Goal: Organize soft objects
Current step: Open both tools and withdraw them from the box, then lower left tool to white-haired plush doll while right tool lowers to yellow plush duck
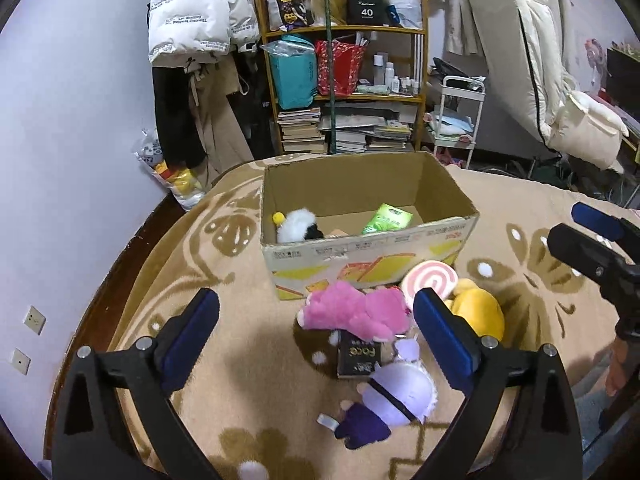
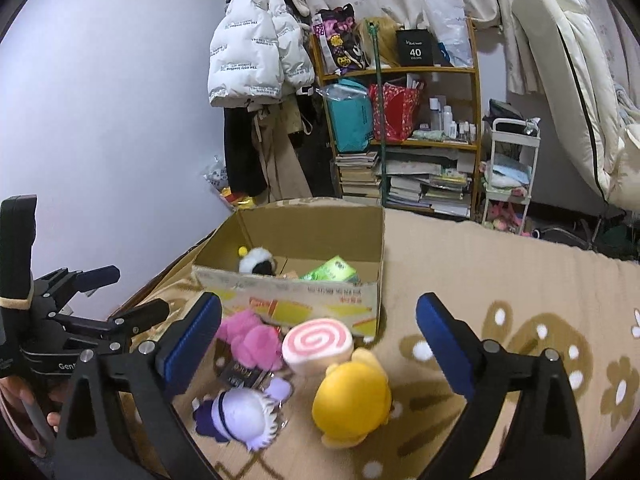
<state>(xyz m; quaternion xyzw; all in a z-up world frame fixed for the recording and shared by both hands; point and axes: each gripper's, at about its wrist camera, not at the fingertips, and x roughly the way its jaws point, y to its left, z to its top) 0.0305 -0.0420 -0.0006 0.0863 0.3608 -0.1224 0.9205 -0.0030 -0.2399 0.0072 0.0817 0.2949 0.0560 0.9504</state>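
Observation:
An open cardboard box (image 1: 404,248) (image 2: 320,296) stands on the beige patterned blanket. Inside it lie a black-and-white plush (image 1: 298,226) (image 2: 256,262) and a green packet (image 1: 386,218) (image 2: 330,270). In front of the box lie a pink plush (image 1: 352,310) (image 2: 250,338), a pink swirl roll cushion (image 1: 430,280) (image 2: 318,344), a yellow plush (image 1: 478,312) (image 2: 352,398), a purple-and-white doll (image 1: 394,398) (image 2: 240,414) and a dark packet (image 1: 358,356) (image 2: 240,374). My left gripper (image 1: 316,316) is open and empty above the pink plush. My right gripper (image 2: 320,322) is open and empty above the roll cushion.
A wooden shelf (image 1: 344,64) (image 2: 404,120) with bags, bottles and stacked books stands behind the blanket. A white trolley (image 1: 456,120) (image 2: 510,172) is to its right. A white puffer jacket (image 1: 200,12) (image 2: 256,52) hangs at the wall. A folded mattress (image 1: 532,60) leans at right.

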